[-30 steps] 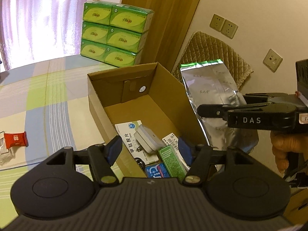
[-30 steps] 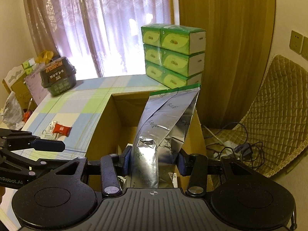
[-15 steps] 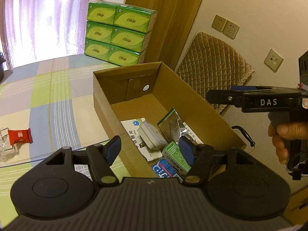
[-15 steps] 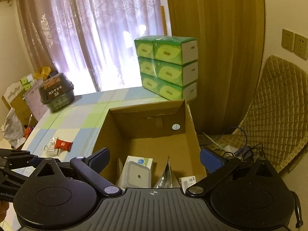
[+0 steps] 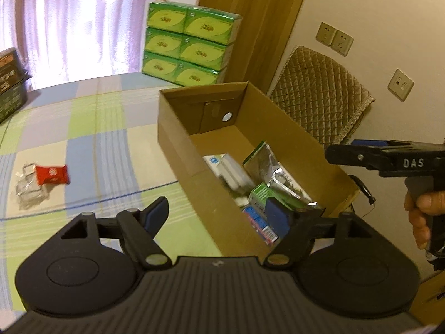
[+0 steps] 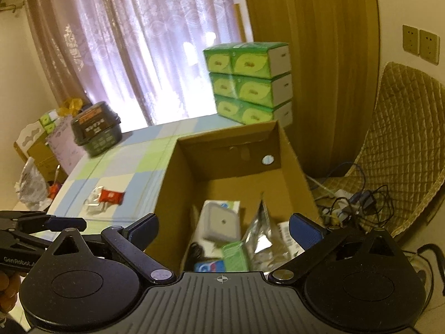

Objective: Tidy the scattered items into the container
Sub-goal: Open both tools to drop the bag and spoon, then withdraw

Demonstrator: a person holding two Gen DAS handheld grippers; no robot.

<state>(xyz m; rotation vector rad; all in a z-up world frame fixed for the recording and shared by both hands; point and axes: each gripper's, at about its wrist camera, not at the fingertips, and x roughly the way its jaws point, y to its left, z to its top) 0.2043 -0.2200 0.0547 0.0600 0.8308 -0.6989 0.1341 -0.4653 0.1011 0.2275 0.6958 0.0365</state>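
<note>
Left wrist view showed my left gripper (image 5: 217,217) wide open and empty, facing the box (image 5: 178,150) on the table. My right gripper (image 6: 222,229), also open and empty, hovered over the foil bag (image 6: 260,235) inside; a red packet (image 5: 51,174) lay outside, probably next.

Sheer curtains (image 6: 144,44) glow with daylight beside a wooden panel (image 6: 311,55), a cream wall (image 5: 375,8) and a quilted chair (image 5: 319,94)

Daylight enters through the sheer curtains (image 6: 155,41), which are overexposed to white-violet glare; the room interior is dim and warm-toned; fisheye distortion bends straight lines near the frame edges; corners are vignetted black; moderate motion blur softens detail throughout.
</note>
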